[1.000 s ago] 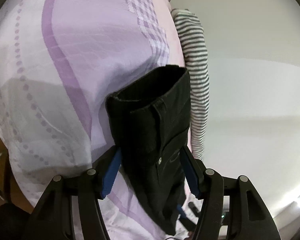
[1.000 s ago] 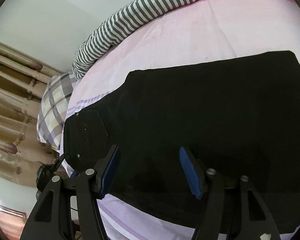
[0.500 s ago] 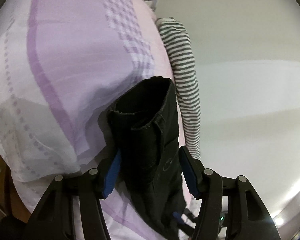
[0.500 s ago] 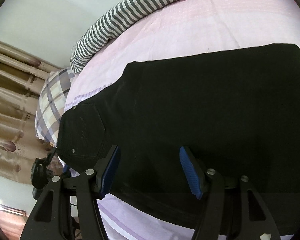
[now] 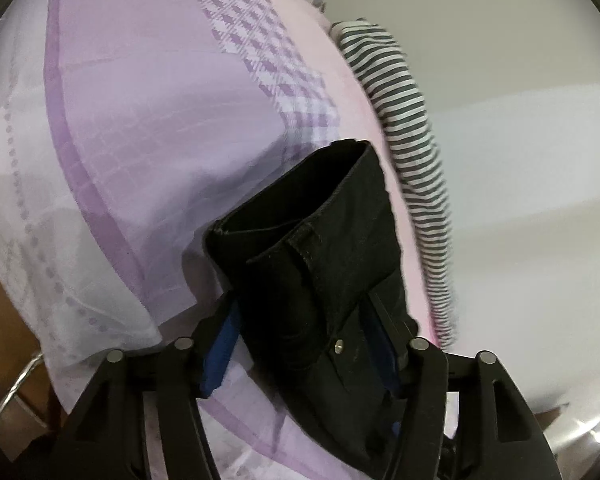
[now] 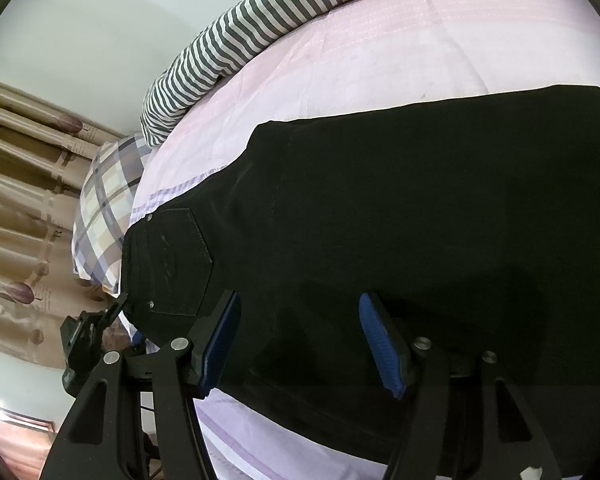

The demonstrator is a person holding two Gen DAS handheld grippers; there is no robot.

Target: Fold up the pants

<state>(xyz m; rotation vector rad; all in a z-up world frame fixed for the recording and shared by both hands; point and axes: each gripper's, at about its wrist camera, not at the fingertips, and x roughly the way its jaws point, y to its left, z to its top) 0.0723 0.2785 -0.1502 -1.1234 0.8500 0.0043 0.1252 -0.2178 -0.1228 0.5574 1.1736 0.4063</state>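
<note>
The black pants (image 6: 400, 216) lie flat on the pink and lilac bedsheet (image 6: 380, 64), folded leg on leg, with a back pocket (image 6: 176, 260) at the left. My right gripper (image 6: 300, 340) is open, its blue pads (image 6: 382, 344) just above the near edge of the pants. In the left wrist view the waistband end of the pants (image 5: 320, 248) stands up between the fingers of my left gripper (image 5: 304, 344). Its jaws are wide apart, with the cloth between them; the right pad is hidden behind the cloth.
A grey-and-white striped blanket (image 6: 260, 32) runs along the far edge of the bed by the white wall; it also shows in the left wrist view (image 5: 412, 128). A plaid pillow (image 6: 104, 204) and beige curtains (image 6: 20, 184) lie at the left. The left gripper's body (image 6: 88, 332) shows by the waistband.
The left wrist view has swung back and tilted; the waistband stays between its open fingers. The right gripper has barely moved over the pants.
</note>
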